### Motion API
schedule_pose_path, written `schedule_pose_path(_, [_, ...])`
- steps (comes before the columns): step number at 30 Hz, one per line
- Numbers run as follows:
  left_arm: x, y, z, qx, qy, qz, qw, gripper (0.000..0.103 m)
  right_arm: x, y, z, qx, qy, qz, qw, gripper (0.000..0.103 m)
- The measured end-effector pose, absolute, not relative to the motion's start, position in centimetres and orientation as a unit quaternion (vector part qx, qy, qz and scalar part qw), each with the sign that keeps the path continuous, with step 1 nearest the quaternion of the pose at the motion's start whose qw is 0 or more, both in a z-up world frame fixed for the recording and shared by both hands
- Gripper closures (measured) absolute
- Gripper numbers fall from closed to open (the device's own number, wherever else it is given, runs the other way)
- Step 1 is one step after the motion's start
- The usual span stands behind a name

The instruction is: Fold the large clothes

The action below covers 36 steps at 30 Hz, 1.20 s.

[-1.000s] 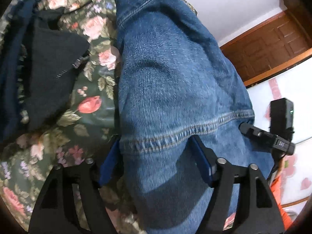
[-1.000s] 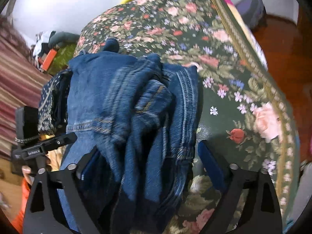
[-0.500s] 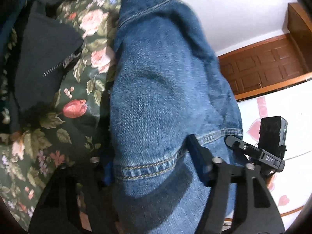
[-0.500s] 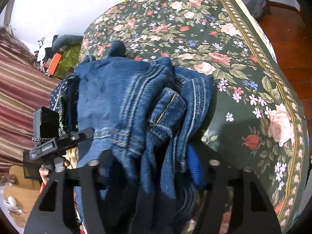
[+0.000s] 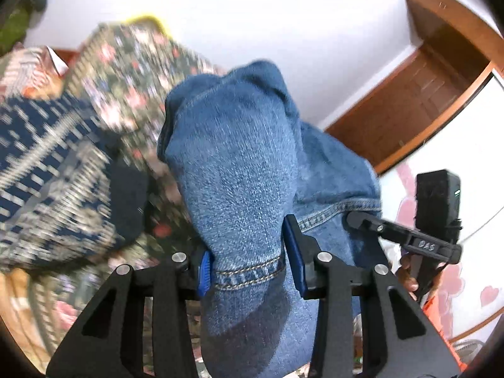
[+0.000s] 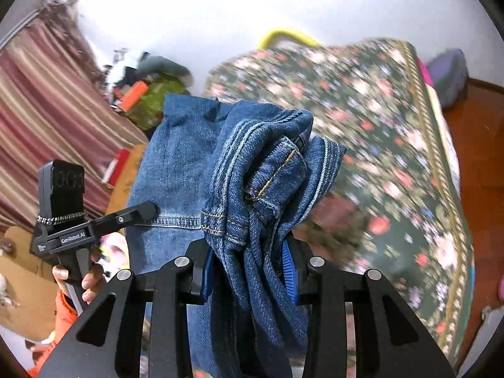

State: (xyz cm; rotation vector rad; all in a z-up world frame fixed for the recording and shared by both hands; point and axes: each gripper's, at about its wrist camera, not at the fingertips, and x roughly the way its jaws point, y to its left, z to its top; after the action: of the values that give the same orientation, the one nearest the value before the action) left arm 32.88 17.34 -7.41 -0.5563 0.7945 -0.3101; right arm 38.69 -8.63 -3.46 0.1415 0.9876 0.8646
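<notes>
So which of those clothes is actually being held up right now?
The blue jeans: both tools, left and right, clamp them, while the navy patterned garment lies on the bed.

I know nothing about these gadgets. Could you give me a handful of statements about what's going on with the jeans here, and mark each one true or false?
1. Both grippers are clamped on the jeans. True: the left gripper and the right gripper each pinch denim.
2. The jeans are black. False: they are blue denim.
3. The bedspread is floral. True.
4. The right gripper holds one flat layer. False: it grips a bunched wad of seams and hems.
5. The wall behind is painted red. False: it is white.
</notes>
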Motion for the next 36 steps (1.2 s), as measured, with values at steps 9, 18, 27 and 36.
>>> schedule_pose_path(9, [28.1, 28.2, -1.9, -0.26, 0.308, -0.075, 0.912, 0.063, 38.5, 1.8, -0.8, 0.066, 0.42, 0.48, 0.768, 0.071])
schedule_pose_path(18, [28.9, 37.1, -6.4, -0.268, 0.302, 0.027, 0.915, 0.063, 40.5, 14.9, -4.6, 0.043, 0.423, 0.526, 0.736, 0.071])
schedule_pose_path(27, [32.4, 41.5, -16.6, -0.234, 0.371, 0.109, 0.892, 0.059, 48.0, 17.7, -17.1, 0.066, 0.527, 0.444, 0.722, 0.064])
schedule_pose_path(36, [31.4, 37.7, -13.6, -0.174, 0.376, 0.123, 0.902, 0.057, 45.4, 13.6, -13.1, 0.008, 0.481, 0.417, 0.771, 0.058])
